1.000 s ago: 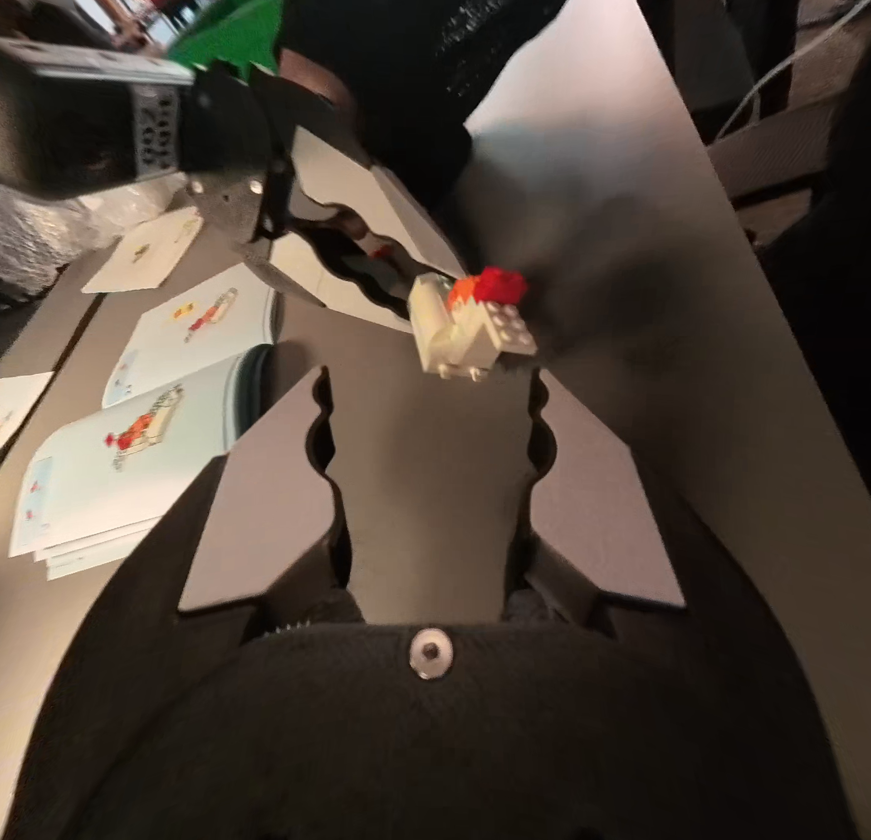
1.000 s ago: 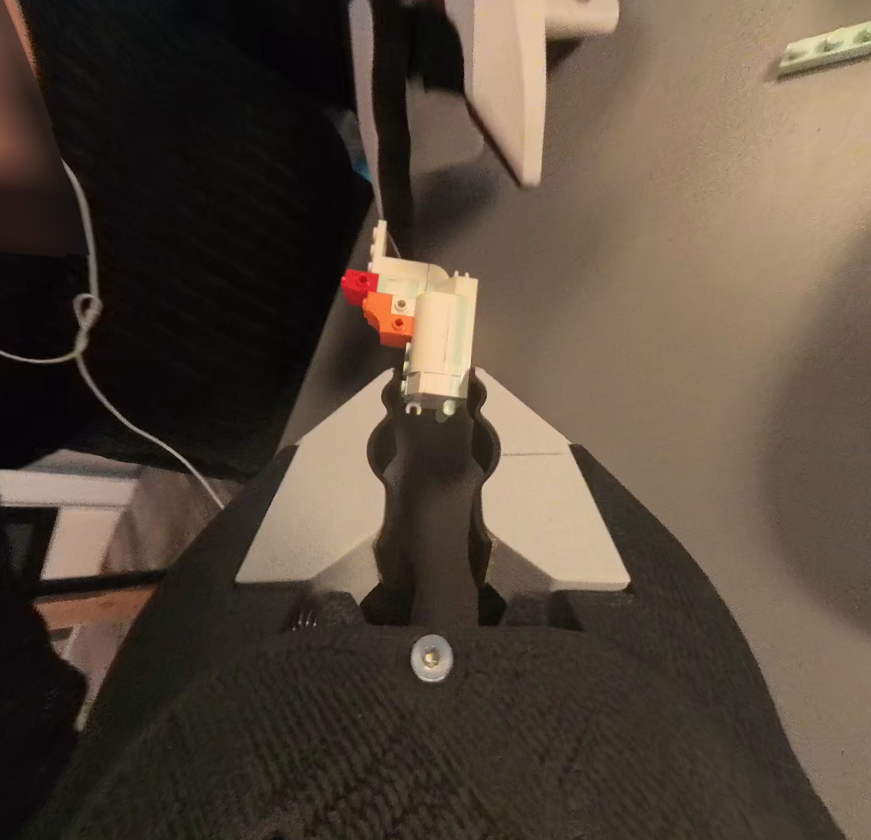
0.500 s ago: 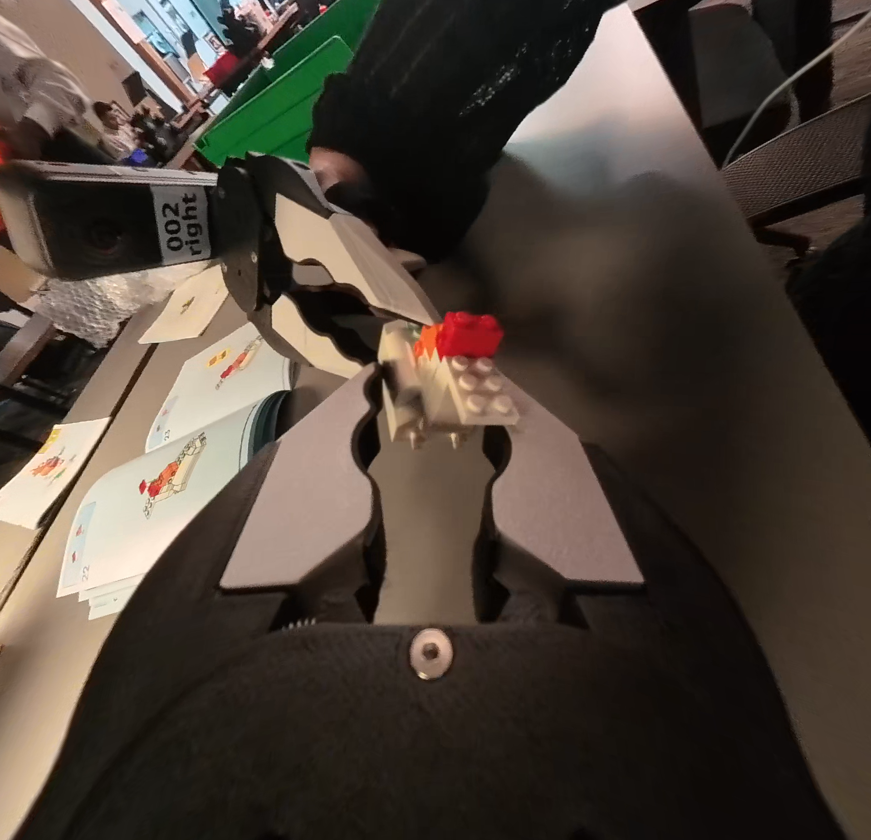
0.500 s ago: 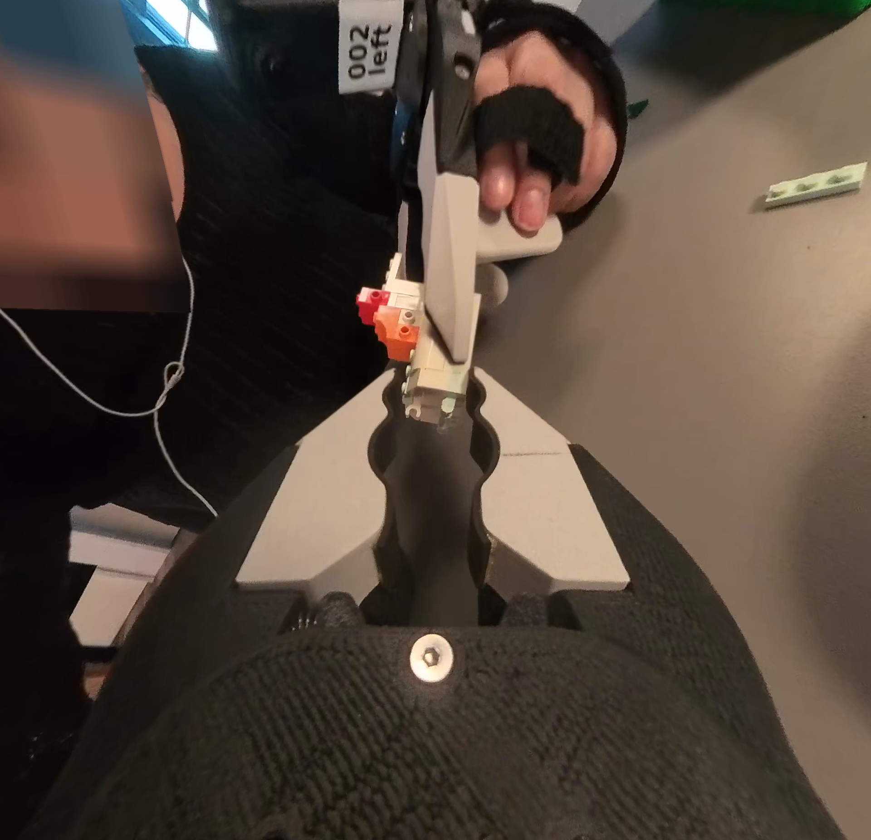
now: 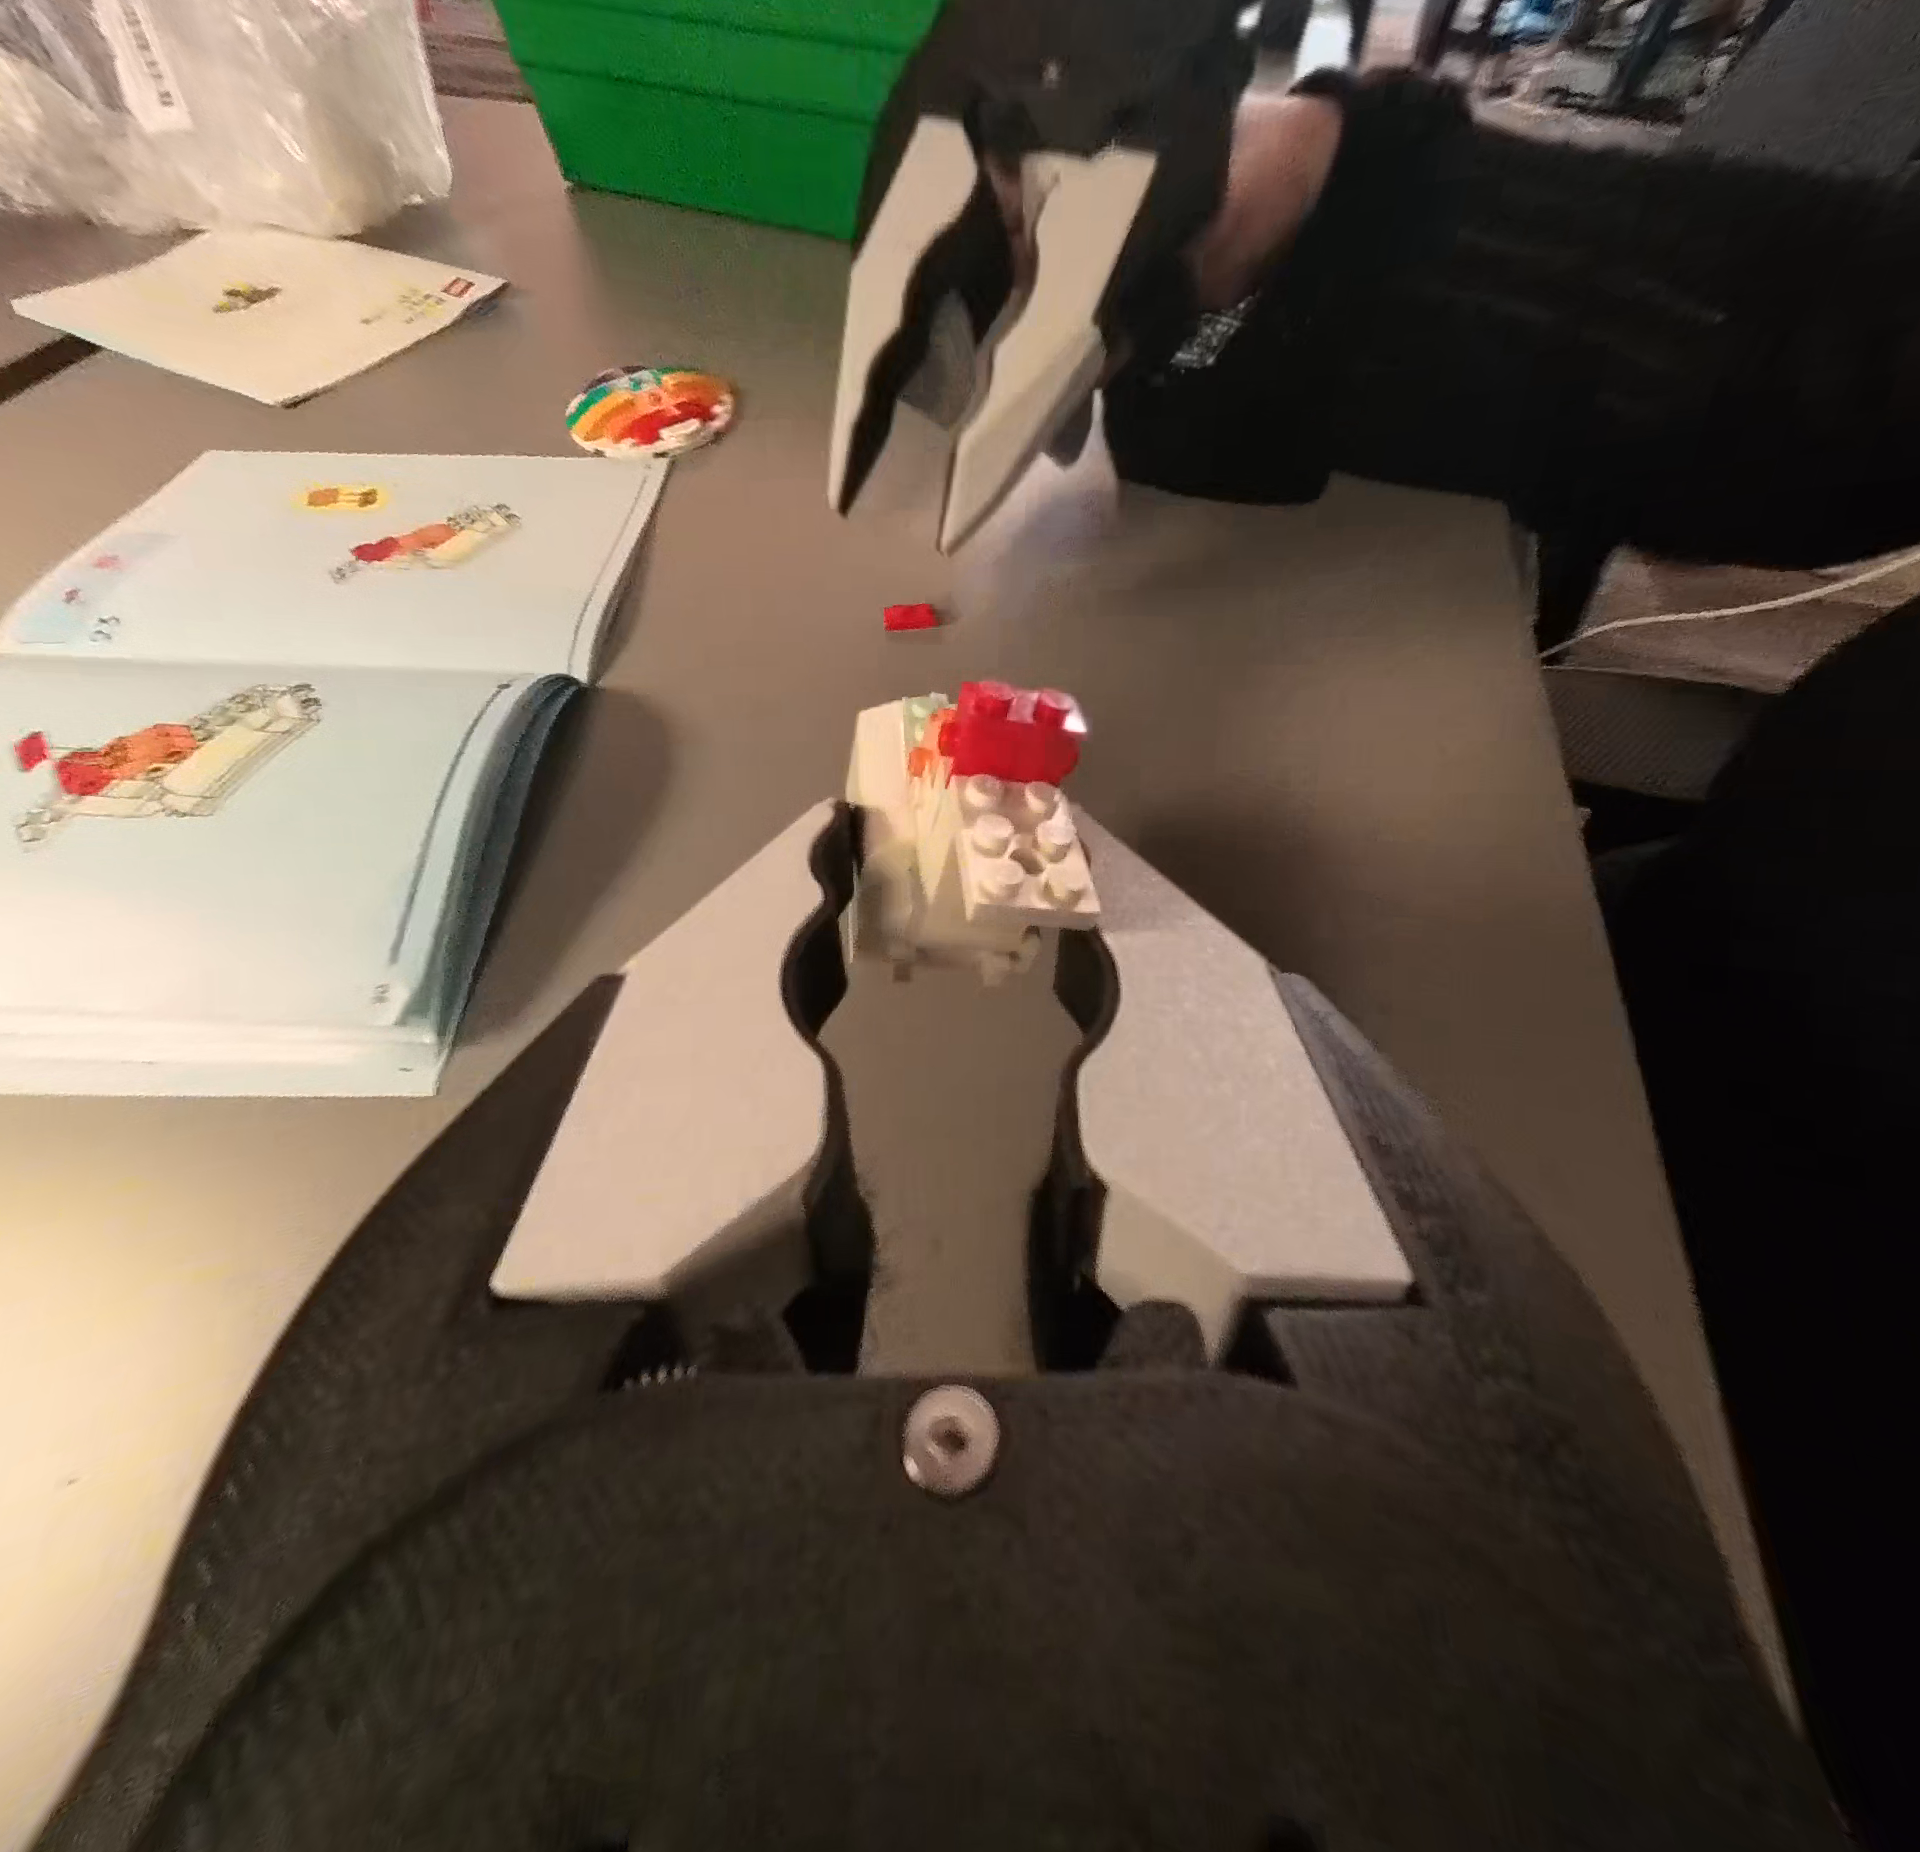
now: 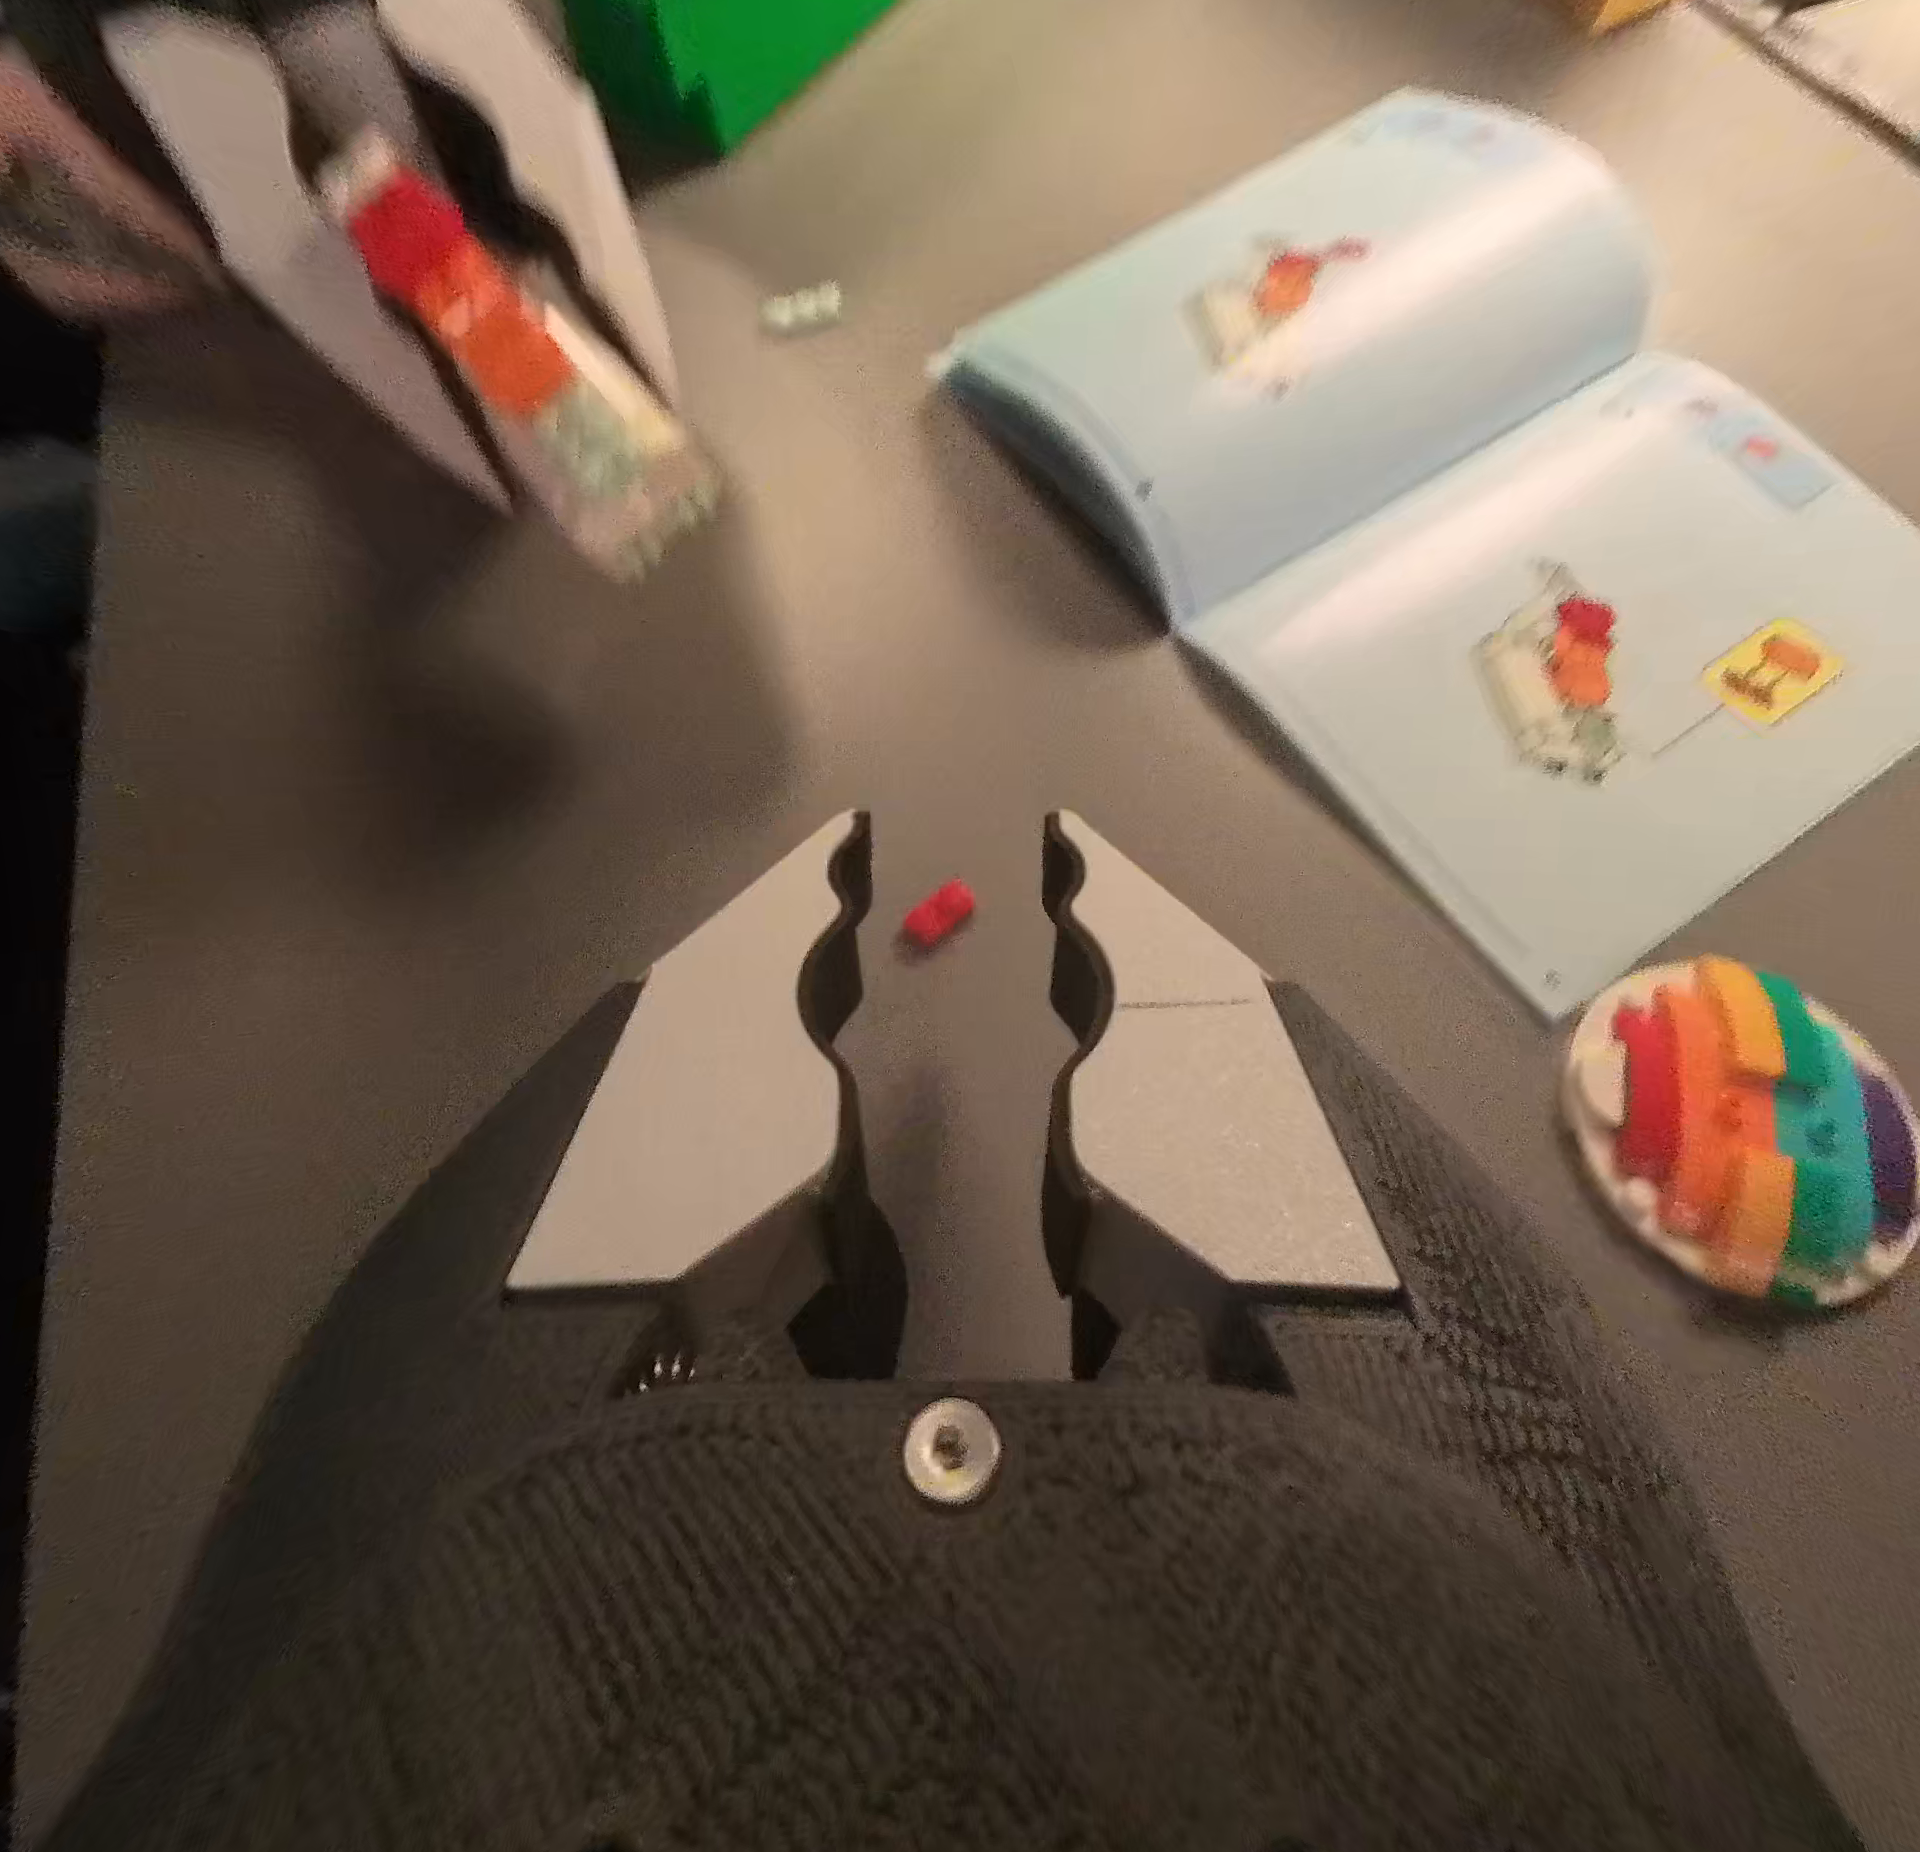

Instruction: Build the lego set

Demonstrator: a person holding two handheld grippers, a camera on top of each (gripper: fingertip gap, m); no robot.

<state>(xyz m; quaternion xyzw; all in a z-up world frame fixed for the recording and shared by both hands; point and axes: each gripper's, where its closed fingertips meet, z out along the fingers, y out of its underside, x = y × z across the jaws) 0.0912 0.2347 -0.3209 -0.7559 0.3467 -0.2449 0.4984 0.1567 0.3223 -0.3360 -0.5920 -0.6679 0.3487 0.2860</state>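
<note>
My left gripper (image 5: 961, 836) is shut on a small lego assembly (image 5: 971, 826) of white, orange and red bricks, held above the grey table (image 5: 1247, 722). In the right wrist view it shows blurred at the upper left, the left gripper (image 6: 582, 452) holding the assembly (image 6: 488, 337). My right gripper (image 6: 954, 826) is open and empty, low over the table. A small red brick (image 6: 938, 912) lies on the table between its fingers. In the left wrist view the right gripper (image 5: 896, 524) hangs just beyond that red brick (image 5: 912, 616).
An open instruction booklet (image 5: 312, 722) (image 6: 1455, 472) lies on the table. A round rainbow lego disc (image 6: 1745, 1127) (image 5: 651, 418) sits near it. A small pale plate (image 6: 800, 308), a green bin (image 5: 717, 67), a plastic bag (image 5: 197, 67) and a second booklet (image 5: 260, 311) lie farther back. Tip to tip, the grippers are about 12 cm apart. My right tips are about 20 cm from the small pale plate (image 6: 800, 308), my left tips only 11 cm.
The right gripper let go of the assembly, opened and moved away over the small red brick. The left gripper closed on the assembly and now holds it alone.
</note>
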